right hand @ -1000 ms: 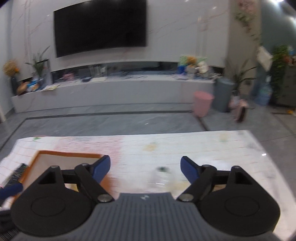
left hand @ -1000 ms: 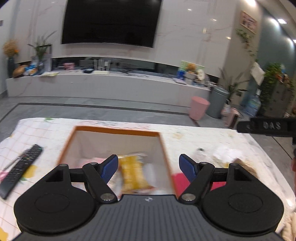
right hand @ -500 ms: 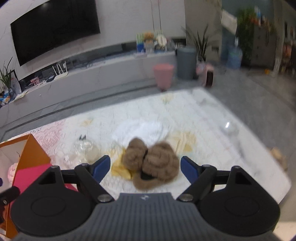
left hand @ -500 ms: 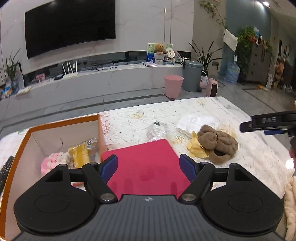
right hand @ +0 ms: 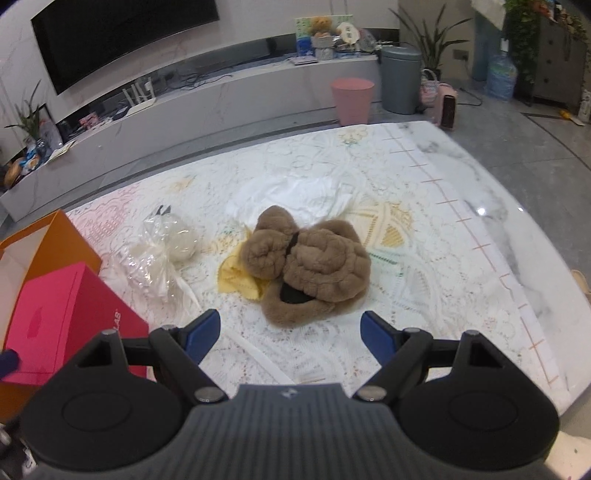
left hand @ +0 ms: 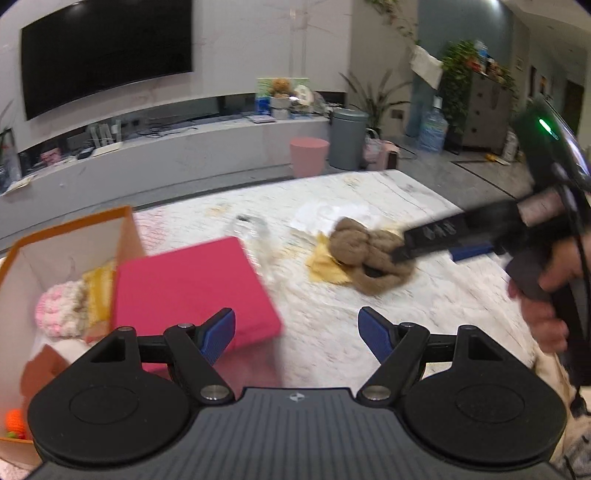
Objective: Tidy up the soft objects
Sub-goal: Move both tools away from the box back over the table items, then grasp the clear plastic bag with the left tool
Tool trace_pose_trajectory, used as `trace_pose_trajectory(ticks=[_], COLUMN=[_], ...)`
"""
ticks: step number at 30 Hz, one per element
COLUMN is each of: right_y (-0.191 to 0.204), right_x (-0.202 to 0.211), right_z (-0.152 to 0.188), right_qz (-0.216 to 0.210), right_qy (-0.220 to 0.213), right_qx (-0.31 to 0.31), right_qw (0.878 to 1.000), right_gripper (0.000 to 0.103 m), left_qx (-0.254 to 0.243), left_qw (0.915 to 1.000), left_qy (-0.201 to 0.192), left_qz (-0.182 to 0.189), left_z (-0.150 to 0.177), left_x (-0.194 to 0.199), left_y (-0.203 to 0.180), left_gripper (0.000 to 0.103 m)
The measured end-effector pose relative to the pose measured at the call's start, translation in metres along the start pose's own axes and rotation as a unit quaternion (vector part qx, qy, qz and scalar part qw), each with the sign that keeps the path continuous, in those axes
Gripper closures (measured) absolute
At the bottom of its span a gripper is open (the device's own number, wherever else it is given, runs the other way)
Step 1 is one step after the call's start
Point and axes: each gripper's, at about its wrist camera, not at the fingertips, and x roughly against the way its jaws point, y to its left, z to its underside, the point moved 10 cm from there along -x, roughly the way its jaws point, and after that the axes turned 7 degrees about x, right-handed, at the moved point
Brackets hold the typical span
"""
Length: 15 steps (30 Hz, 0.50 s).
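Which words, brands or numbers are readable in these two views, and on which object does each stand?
"LAB": end of a small white print on the flat pink box; the letters before it are hidden.
Raised letters on the right claw: blurred, unreadable.
Green card on the far shelf: too small.

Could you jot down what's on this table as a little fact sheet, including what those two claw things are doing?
Brown furry item: on table, over yellow cloth
Clear bag: left of it
Pink box: beside orange box
In orange box: pink-white knit item
Right gripper: open, empty, at furry item
Left gripper: open, empty
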Motion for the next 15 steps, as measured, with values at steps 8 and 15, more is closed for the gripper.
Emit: trace_pose_trajectory(ticks=[8,15], right_y=[-0.013,-0.032], right_x=[-0.01,-0.02], right_z=[-0.016,-0.012], right_qz=[-0.012,-0.009], right_qy=[-0.005,0.003], right_qx=[-0.046,-0.063], right_qw=[0.999,0.998], right_gripper=[0.021,0.021], left_qx=[-0.044,-0.03], left_qw=[0.9972,0.9963], left_qy=[-0.048,-0.078], left_qz=[-0.035,-0.021], left_z=[0.011,-0.015], left_x=[-0.003,0.001], left_y=[-0.01,-0.019], left_gripper=[0.014,0.014])
